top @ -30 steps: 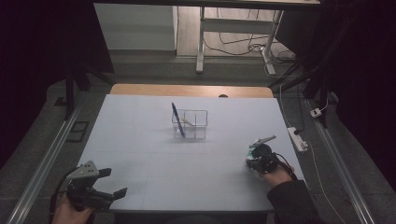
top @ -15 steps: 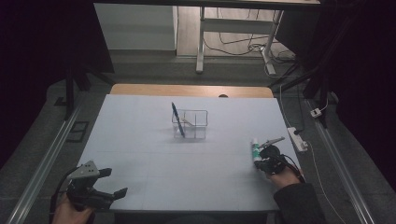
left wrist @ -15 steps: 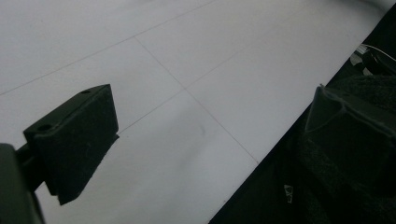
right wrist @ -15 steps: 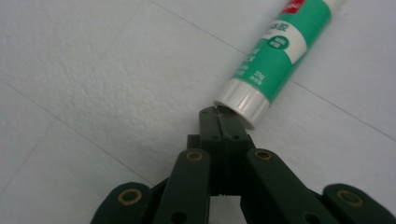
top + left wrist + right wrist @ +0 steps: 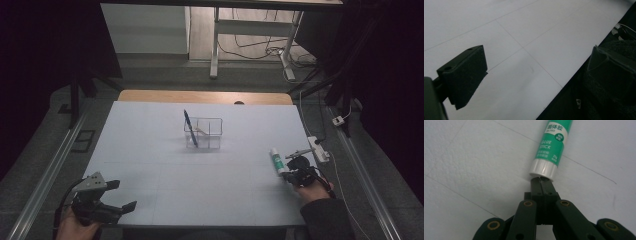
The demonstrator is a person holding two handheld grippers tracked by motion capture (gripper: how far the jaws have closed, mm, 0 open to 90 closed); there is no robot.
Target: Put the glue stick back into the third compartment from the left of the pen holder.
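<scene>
A green and white glue stick [image 5: 276,161] [image 5: 552,147] lies flat on the white table [image 5: 150,150] near its right edge. My right gripper [image 5: 286,174] [image 5: 541,181] is shut, its joined tips touching the stick's white end, with nothing between the jaws. My left gripper [image 5: 125,194] [image 5: 536,72] stands open over the table's near left corner, empty. At mid-table a clear box [image 5: 205,134] holds a dark blue pen [image 5: 190,127] leaning up to the left.
A white power strip [image 5: 318,148] with a cable lies just off the table's right edge beside the right hand. A wooden strip [image 5: 200,96] borders the far edge. Metal rails run along both sides of the table.
The right hand has slid to the right toward the table's edge, and the glue stick now shows fully ahead of its tips. The left gripper has stayed put.
</scene>
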